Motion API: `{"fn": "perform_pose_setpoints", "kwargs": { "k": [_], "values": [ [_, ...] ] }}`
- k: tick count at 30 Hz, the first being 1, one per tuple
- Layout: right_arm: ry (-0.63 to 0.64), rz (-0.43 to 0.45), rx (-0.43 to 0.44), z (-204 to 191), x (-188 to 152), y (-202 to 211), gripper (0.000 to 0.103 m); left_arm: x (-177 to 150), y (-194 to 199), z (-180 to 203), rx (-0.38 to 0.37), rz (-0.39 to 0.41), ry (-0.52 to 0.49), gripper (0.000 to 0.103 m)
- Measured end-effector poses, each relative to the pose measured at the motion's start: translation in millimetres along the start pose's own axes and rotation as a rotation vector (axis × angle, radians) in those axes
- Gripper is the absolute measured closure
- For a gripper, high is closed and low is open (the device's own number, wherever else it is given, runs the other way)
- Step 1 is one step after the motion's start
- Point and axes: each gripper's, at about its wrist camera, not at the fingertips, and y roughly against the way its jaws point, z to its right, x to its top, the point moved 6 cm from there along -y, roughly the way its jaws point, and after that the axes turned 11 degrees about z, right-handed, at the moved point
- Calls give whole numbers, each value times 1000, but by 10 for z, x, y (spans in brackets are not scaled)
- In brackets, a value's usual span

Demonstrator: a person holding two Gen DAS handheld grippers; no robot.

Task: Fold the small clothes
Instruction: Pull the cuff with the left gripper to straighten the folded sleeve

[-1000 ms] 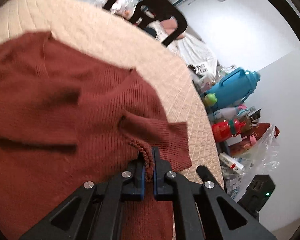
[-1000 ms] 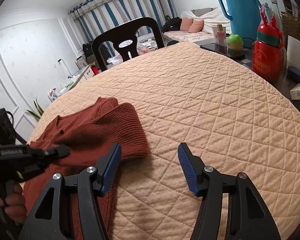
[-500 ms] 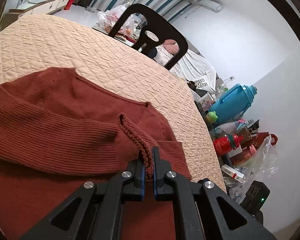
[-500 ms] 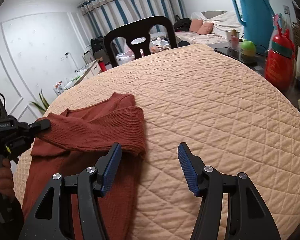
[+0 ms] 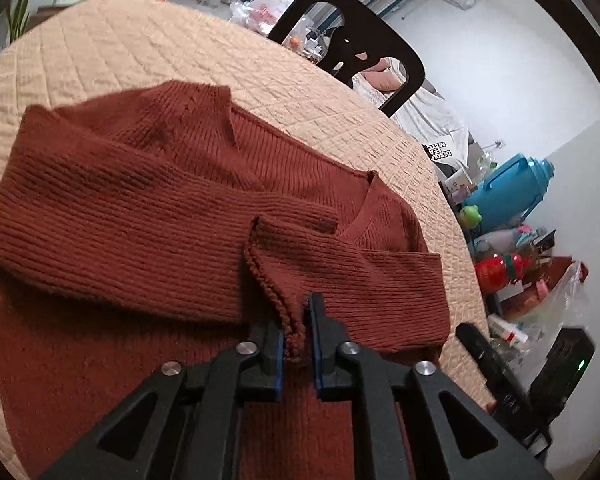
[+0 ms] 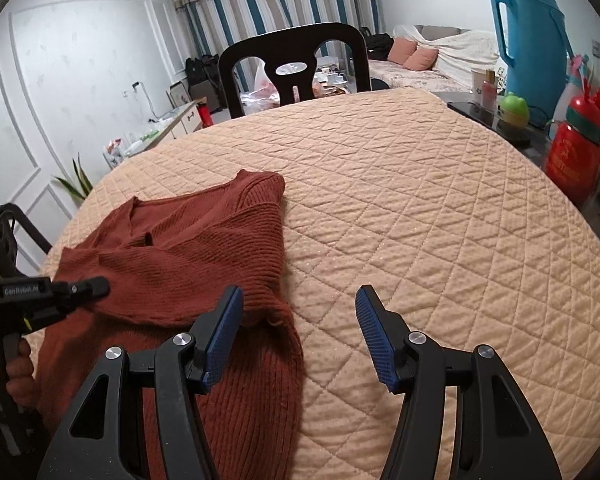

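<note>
A rust-red knit sweater (image 5: 148, 216) lies on the quilted beige table cover (image 5: 148, 52), both sleeves folded across its body. My left gripper (image 5: 298, 332) has its jaws a narrow gap apart around the cuff (image 5: 274, 300) of one sleeve, which still sits between them. In the right wrist view the sweater (image 6: 188, 248) lies at the left, and the left gripper (image 6: 80, 290) shows at its left edge. My right gripper (image 6: 298, 320) is open and empty, its left finger over the sweater's right edge.
A black chair (image 6: 294, 66) stands at the table's far side. A blue thermos (image 6: 528, 36), a red bottle (image 6: 576, 148), a green toy (image 6: 516, 110) and a phone (image 6: 474, 112) crowd the right edge. Bare quilt (image 6: 440, 216) lies right of the sweater.
The left gripper carried the sleeve cuff across the sweater and laid it on the body; its jaws have parted slightly. The right gripper stayed open, shifting a little over the sweater's edge.
</note>
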Motion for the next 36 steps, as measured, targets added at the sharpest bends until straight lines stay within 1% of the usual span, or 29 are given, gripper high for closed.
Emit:
{"fn": "perform_pose_setpoints", "kwargs": {
  "k": [3,5,7,10,12,15,17,18,20,21,22,24,27,28,30,31,33,36],
  "values": [
    [6,6,-1,-5,66,-46,44,18,74,9,16,10,-35,68],
    [-10,1,37,-7,118,-101,44,45,139,2,70,30,-70,63],
    [-37,-15,45,36,156,-181,44,89,215,-24,111,55,-85,61],
    [-95,-37,102,70,207,-305,44,182,295,1,101,98,-76,60],
    [-152,-59,153,78,223,-394,45,236,306,31,88,118,-76,53],
    [-225,-130,248,41,202,-551,46,256,191,90,68,96,-72,53],
    [-228,-154,258,14,188,-614,61,223,84,122,64,70,-74,53],
    [-224,-158,263,-2,187,-639,63,199,23,132,66,54,-83,53],
    [-244,-176,280,-17,183,-702,75,150,-87,121,79,26,-80,53],
    [-256,-184,286,-15,180,-726,78,139,-108,116,79,21,-82,53],
    [-261,-184,290,-13,182,-730,84,136,-112,121,81,26,-87,53],
    [-234,-163,286,-24,202,-672,87,136,-102,140,79,29,-97,52],
    [-213,-118,251,6,244,-576,87,124,-102,165,77,24,-105,52],
    [-210,-106,236,26,254,-555,87,112,-107,181,66,19,-111,52],
    [-184,-89,196,47,255,-539,87,97,-122,197,68,18,-125,52],
    [-179,-100,189,43,236,-560,87,93,-128,204,75,21,-136,52],
    [-181,-133,138,84,179,-648,87,83,-131,228,74,19,-148,51],
    [-210,-146,126,143,148,-692,86,82,-134,235,74,16,-155,50]
  ]
}}
